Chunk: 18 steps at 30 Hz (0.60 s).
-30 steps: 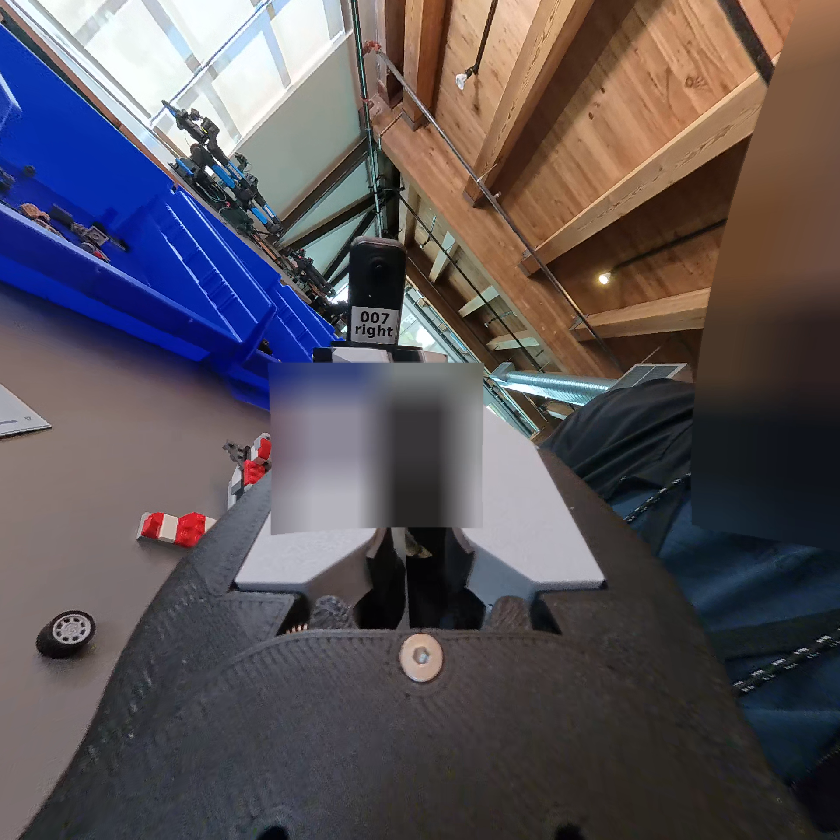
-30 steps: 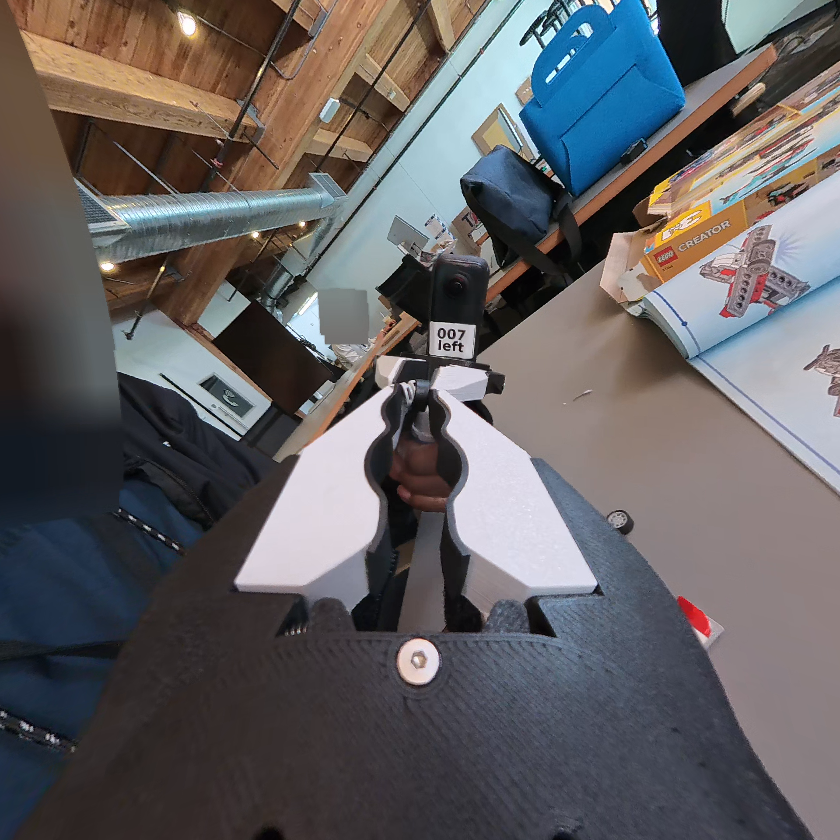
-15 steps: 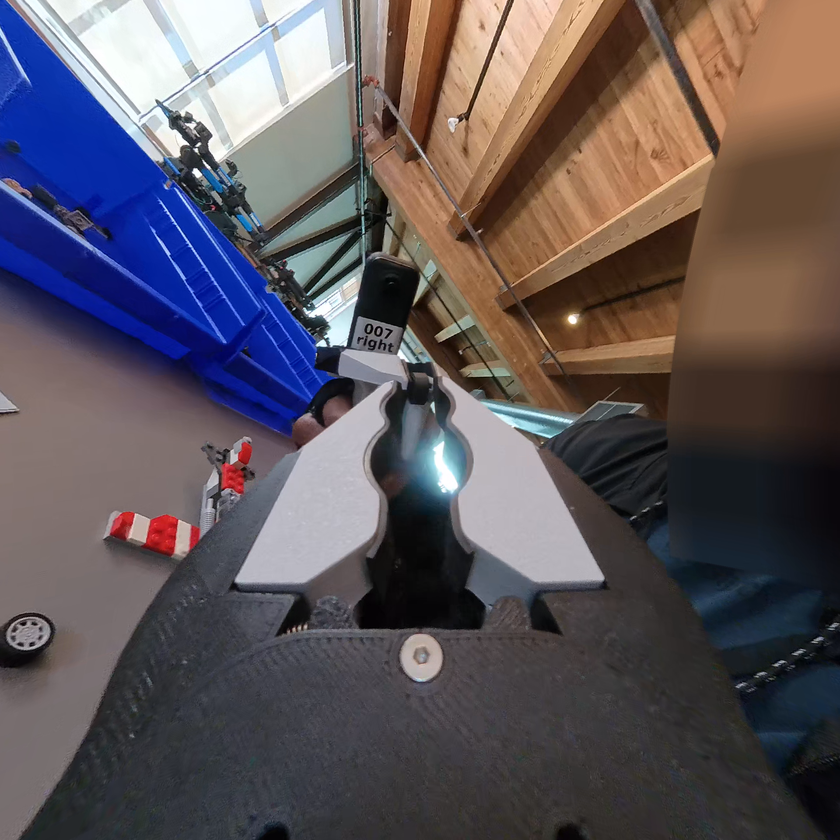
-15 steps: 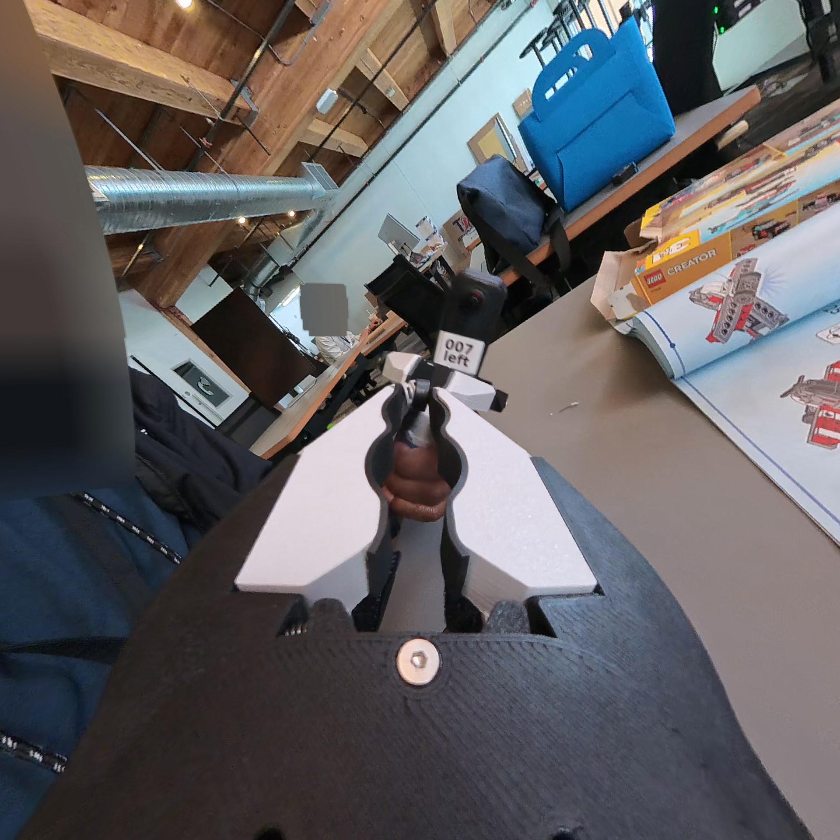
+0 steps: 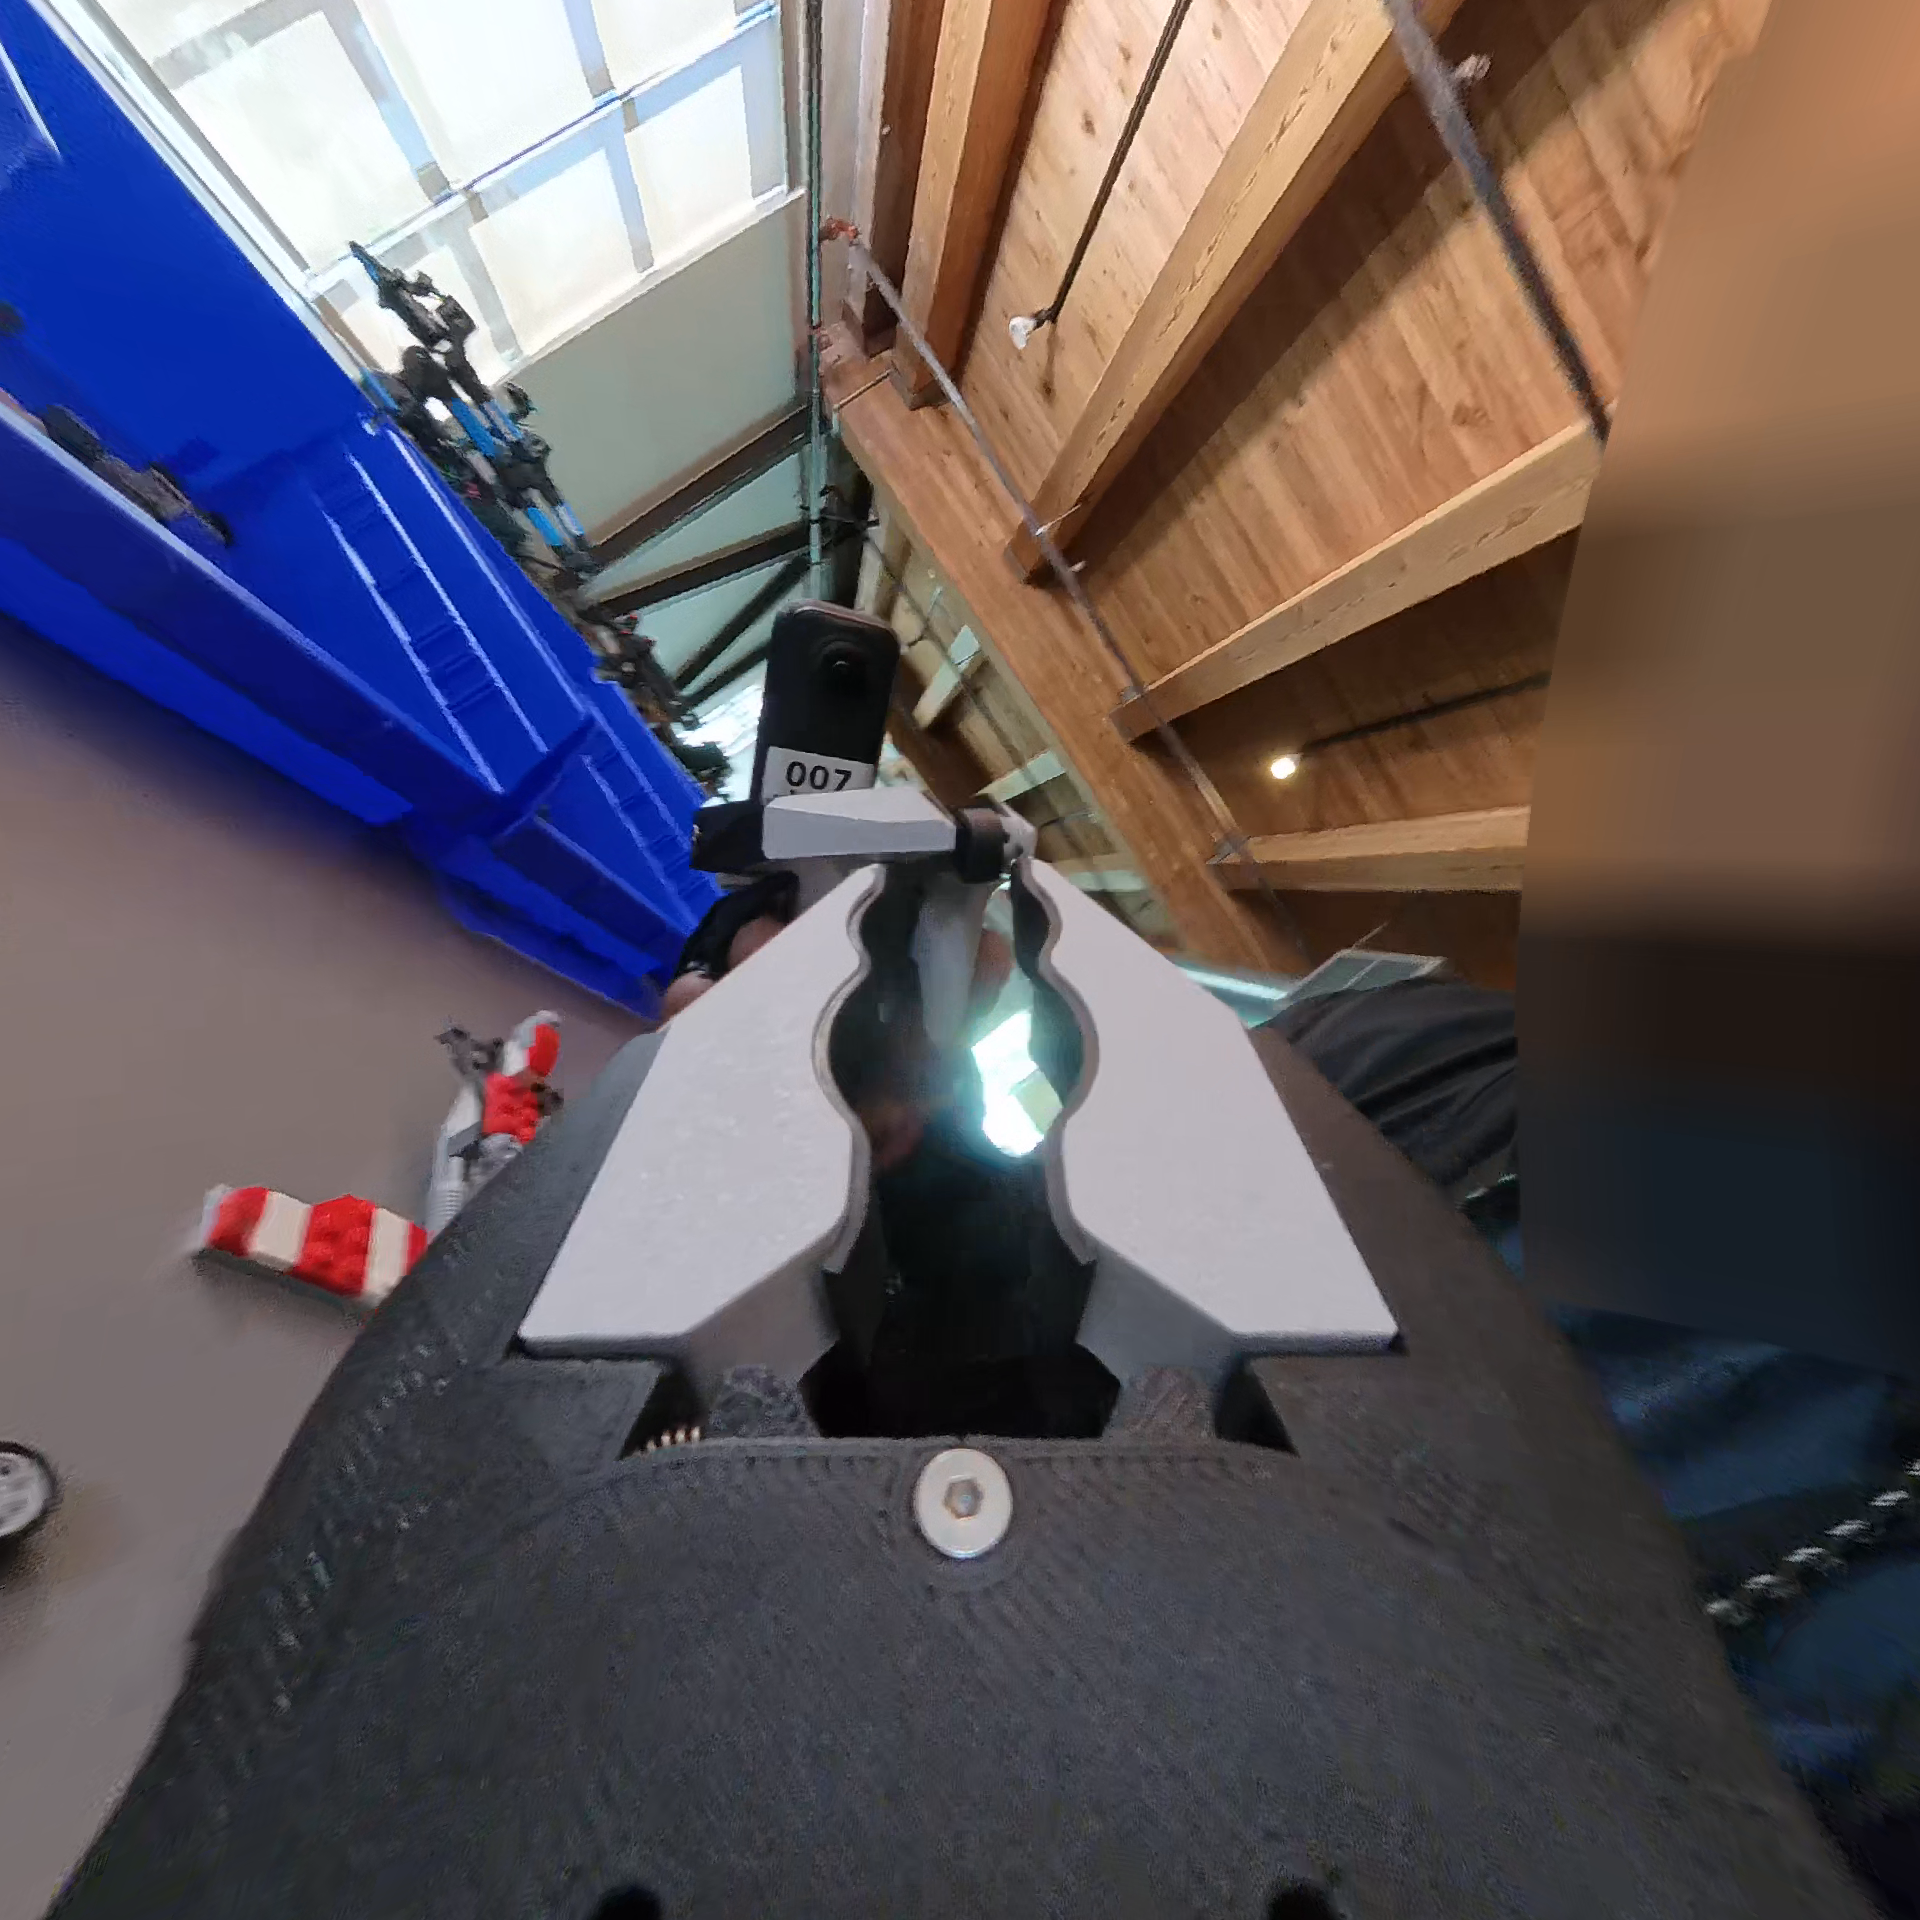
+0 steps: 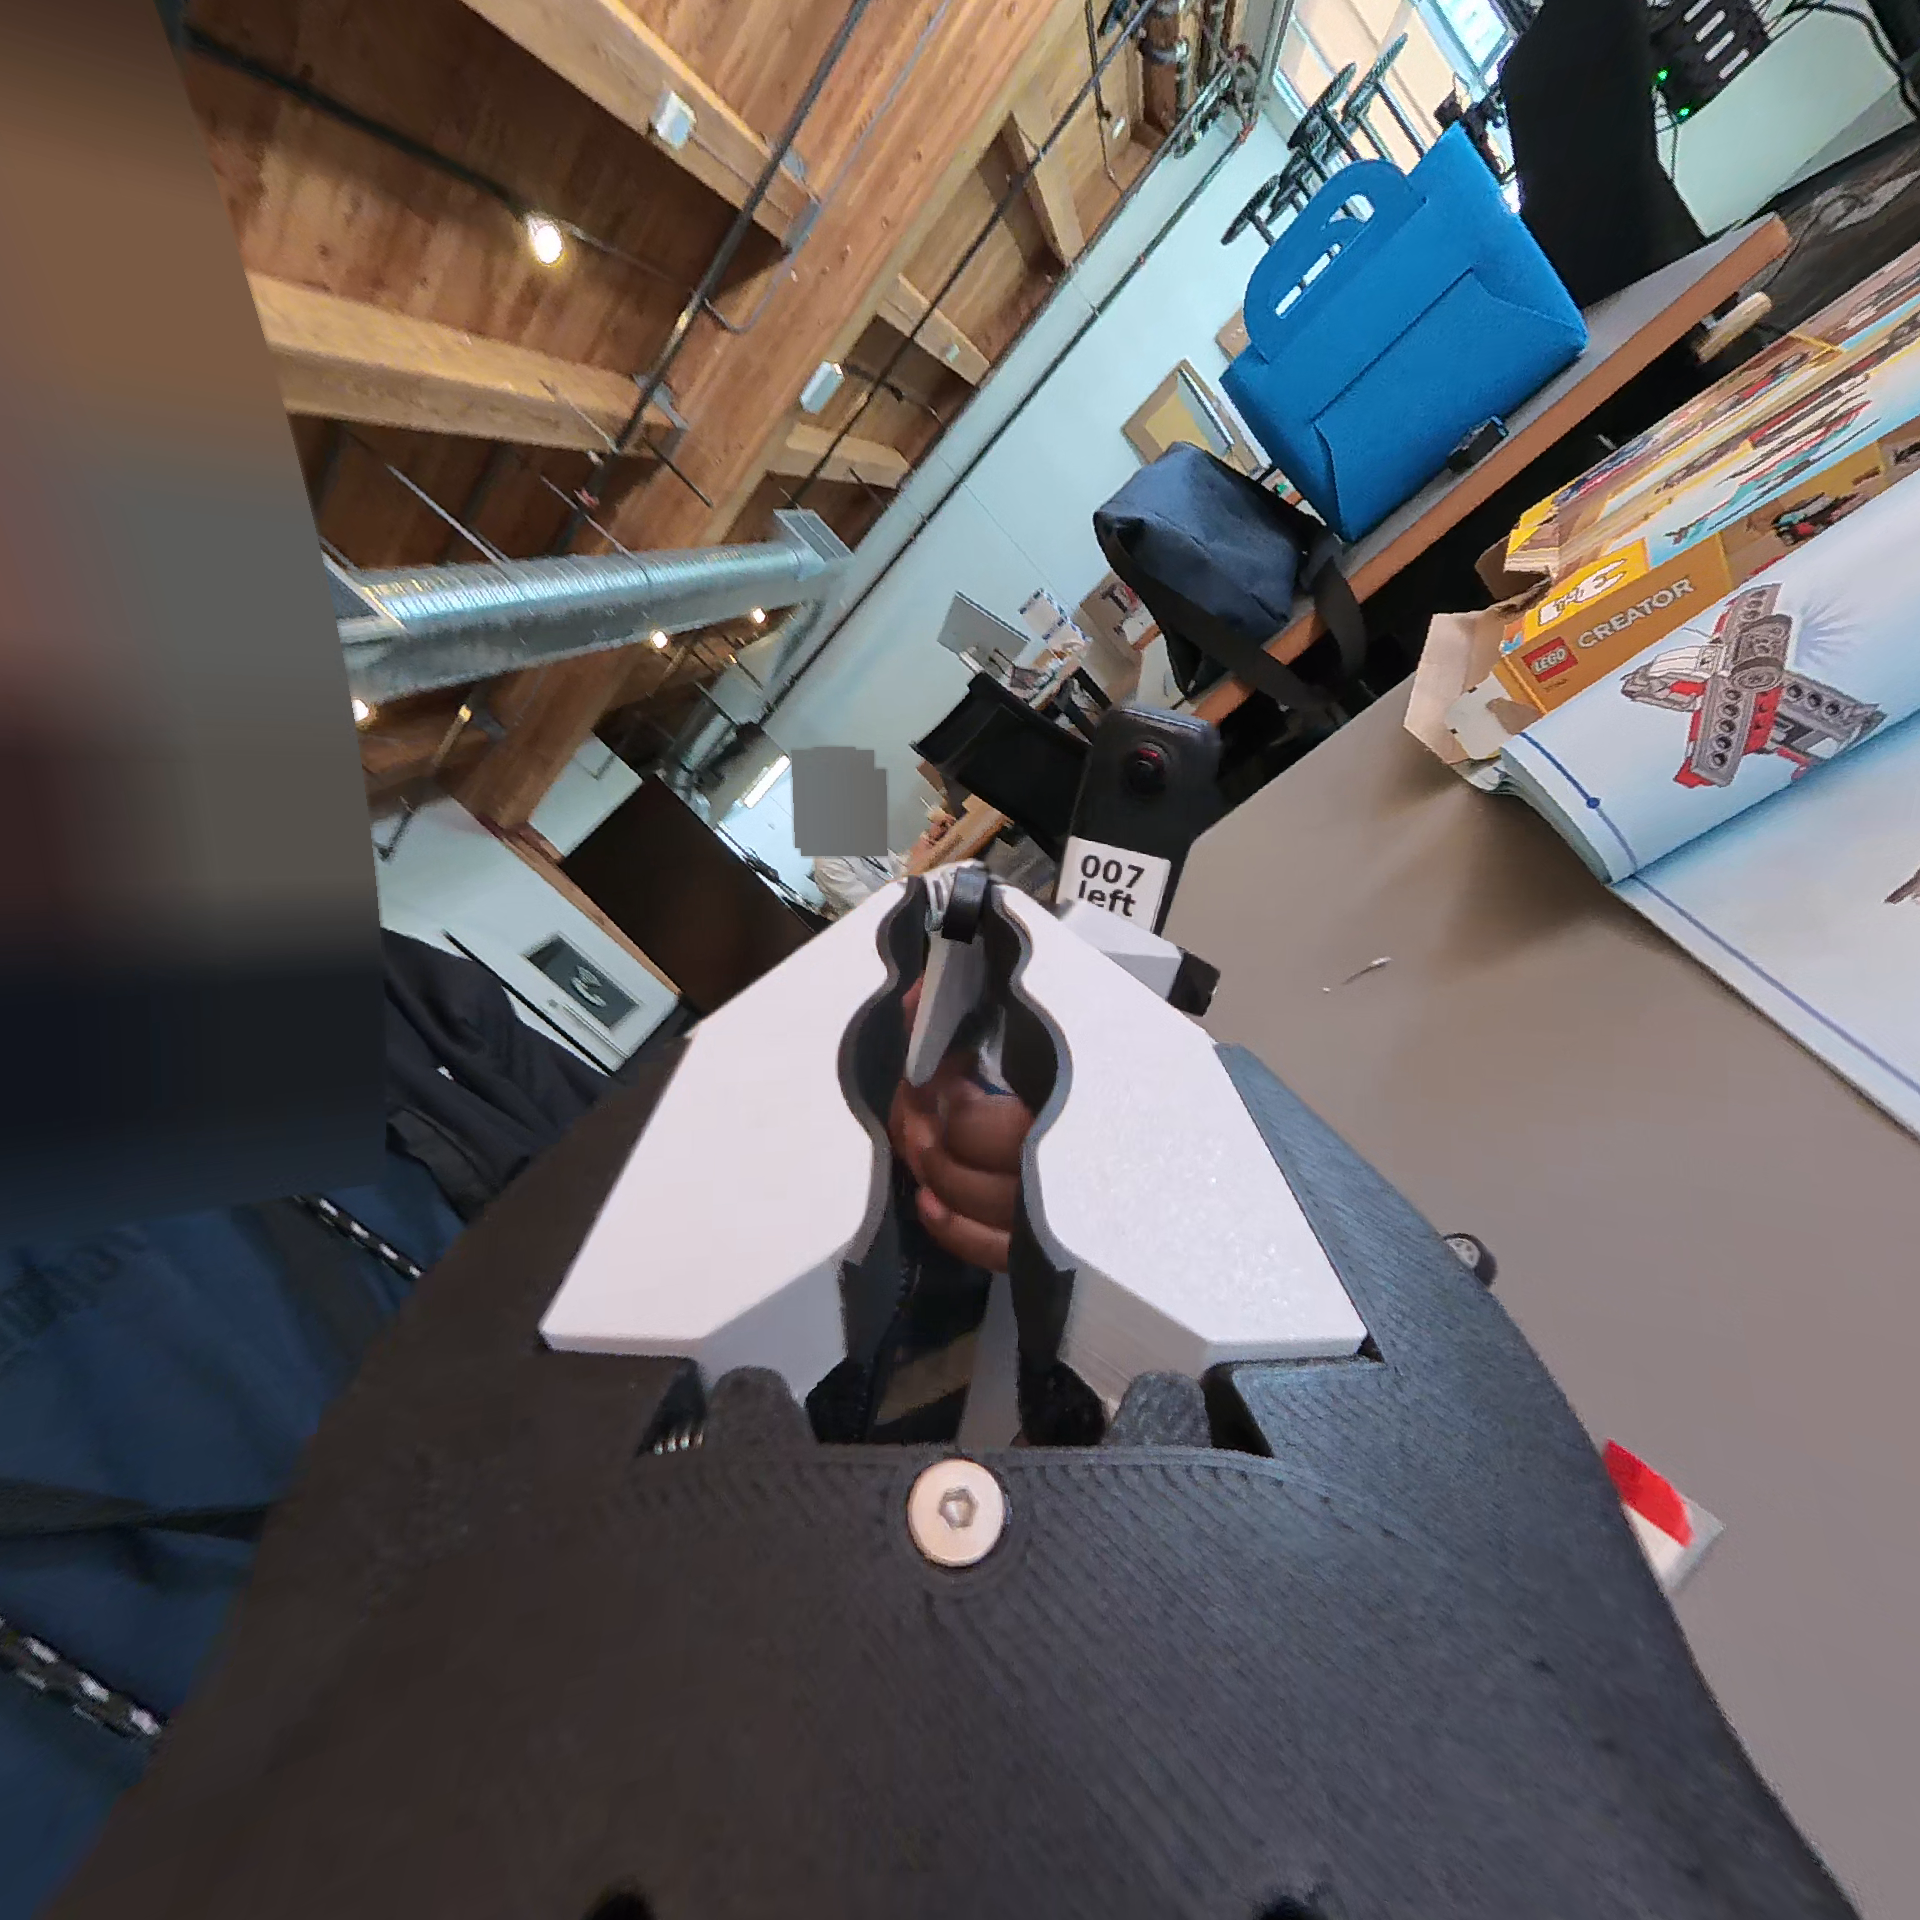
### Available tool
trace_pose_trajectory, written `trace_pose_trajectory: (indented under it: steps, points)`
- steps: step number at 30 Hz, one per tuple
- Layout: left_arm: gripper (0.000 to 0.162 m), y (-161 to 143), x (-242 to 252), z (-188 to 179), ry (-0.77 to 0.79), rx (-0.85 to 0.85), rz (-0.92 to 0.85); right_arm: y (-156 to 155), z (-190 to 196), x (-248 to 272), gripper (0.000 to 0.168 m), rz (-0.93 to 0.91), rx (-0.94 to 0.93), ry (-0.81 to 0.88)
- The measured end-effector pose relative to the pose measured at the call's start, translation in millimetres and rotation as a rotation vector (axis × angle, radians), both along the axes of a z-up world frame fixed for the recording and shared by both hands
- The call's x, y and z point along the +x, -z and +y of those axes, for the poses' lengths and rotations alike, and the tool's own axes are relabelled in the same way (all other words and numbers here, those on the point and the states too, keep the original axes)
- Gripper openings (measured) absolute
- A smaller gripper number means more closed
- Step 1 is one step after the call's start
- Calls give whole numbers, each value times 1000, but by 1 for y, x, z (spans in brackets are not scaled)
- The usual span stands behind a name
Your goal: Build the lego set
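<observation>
My left gripper [image 5: 956, 871] and my right gripper [image 6: 954, 902] are held up above the table, tip to tip, and both have their jaws closed. A small black lego piece [image 5: 992, 831] with a grey blade sits where the tips meet, and it also shows in the right wrist view [image 6: 966, 906]. Both seem to pinch it, but how each grips it is hidden. A red-and-white lego piece [image 5: 312, 1242] and a partly built red and grey model [image 5: 499, 1101] lie on the table at the left. A hand shows behind the right gripper's fingers.
Blue bins [image 5: 312, 582] stand along the far left of the brown table [image 6: 1455, 1143]. An open instruction booklet [image 6: 1766, 831] and the lego box [image 6: 1621, 613] lie at the right. Loose wheels [image 5: 16, 1486] [image 6: 1470, 1252] and a red-and-white piece [image 6: 1652, 1517] lie near the grippers. My two grippers' fingertips are within a few centimetres of each other. From either gripper's tips it is about 15 cm to the red-and-white piece [image 6: 1652, 1517]. The left camera catches it too, in the left wrist view [image 5: 255, 1214].
Both grippers have stayed tip to tip and shut. They have twisted against each other: the right gripper now lies sideways in the left wrist view, and the left gripper has shifted right in the right wrist view.
</observation>
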<state>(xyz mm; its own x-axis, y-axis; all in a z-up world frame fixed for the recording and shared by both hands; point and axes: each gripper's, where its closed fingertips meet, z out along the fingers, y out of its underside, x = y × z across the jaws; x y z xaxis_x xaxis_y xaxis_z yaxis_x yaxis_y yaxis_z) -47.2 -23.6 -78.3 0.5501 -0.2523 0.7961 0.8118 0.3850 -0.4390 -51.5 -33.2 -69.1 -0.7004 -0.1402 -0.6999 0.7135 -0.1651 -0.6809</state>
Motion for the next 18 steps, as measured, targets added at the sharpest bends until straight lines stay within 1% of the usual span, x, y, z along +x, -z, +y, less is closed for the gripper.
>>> trace_pose_trajectory:
  steps: [2,5,9,11,14,18]
  points:
    - [28,4,0,3,-53,-97,93,1,1,-1,10,-36,-3,-3]
    - [35,10,-3,4,-196,-321,329,1,1,-3,10,-83,-3,-5]
    - [34,5,-7,0,-400,-534,631,4,0,-2,10,-159,5,-24]
    - [33,7,-6,1,-466,-637,765,3,-1,1,10,-200,-7,-45]
    - [30,8,-4,3,-525,-726,916,5,-3,4,9,-240,-10,-69]
    - [22,6,-2,4,-572,-755,995,5,-3,5,9,-270,-14,-85]
